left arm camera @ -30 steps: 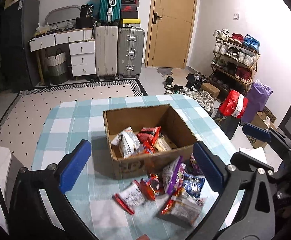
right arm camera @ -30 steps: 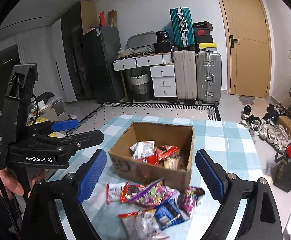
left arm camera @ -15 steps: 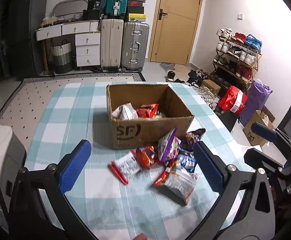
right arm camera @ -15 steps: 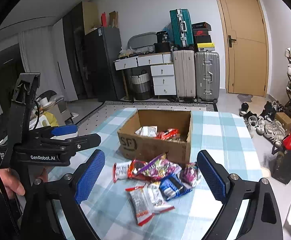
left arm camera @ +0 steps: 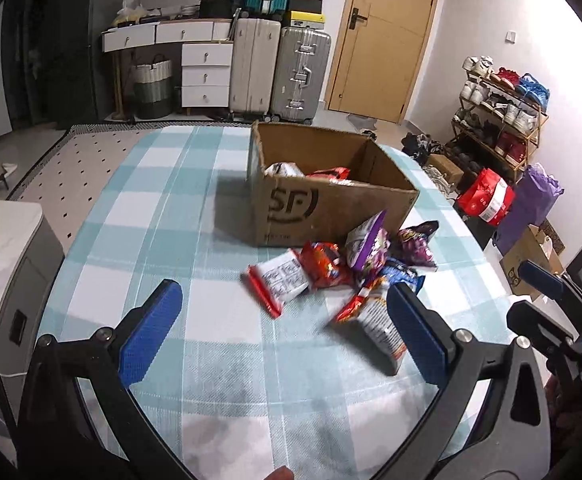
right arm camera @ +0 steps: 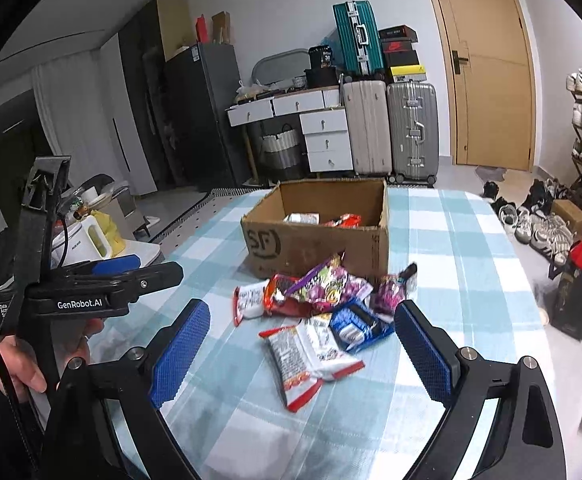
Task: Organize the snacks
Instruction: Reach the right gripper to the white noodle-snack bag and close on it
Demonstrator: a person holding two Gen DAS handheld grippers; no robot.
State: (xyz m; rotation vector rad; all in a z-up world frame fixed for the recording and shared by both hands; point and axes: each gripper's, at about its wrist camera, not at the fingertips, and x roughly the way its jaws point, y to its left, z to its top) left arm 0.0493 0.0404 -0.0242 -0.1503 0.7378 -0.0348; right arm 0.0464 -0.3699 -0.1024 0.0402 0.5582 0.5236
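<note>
An open cardboard box (left arm camera: 333, 206) (right arm camera: 319, 240) stands on the blue-and-white checked table (left arm camera: 163, 216) (right arm camera: 451, 240) with a few snack packets inside. In front of it lies a heap of several snack packets (left arm camera: 347, 268) (right arm camera: 323, 304), among them a white-and-red packet (left arm camera: 279, 282) (right arm camera: 311, 354), a purple one (left arm camera: 367, 242) and a blue one (right arm camera: 357, 324). My left gripper (left arm camera: 285, 332) is open and empty, hovering short of the heap. My right gripper (right arm camera: 305, 344) is open too, low over the table, with the white-and-red packet lying between its fingers untouched.
The left gripper's body (right arm camera: 87, 292) and a hand (right arm camera: 23, 368) sit at the left of the right wrist view. Beyond the table are suitcases (left arm camera: 281, 68), white drawers (left arm camera: 205, 76), a door (right arm camera: 487, 68) and a shoe rack (left arm camera: 499, 124). Bags (left arm camera: 487, 196) stand on the floor to the right.
Both grippers have sunk toward the table and drawn back from the box, so the box now looks lower and side-on, and the heap sits nearer the fingertips. Both stay open.
</note>
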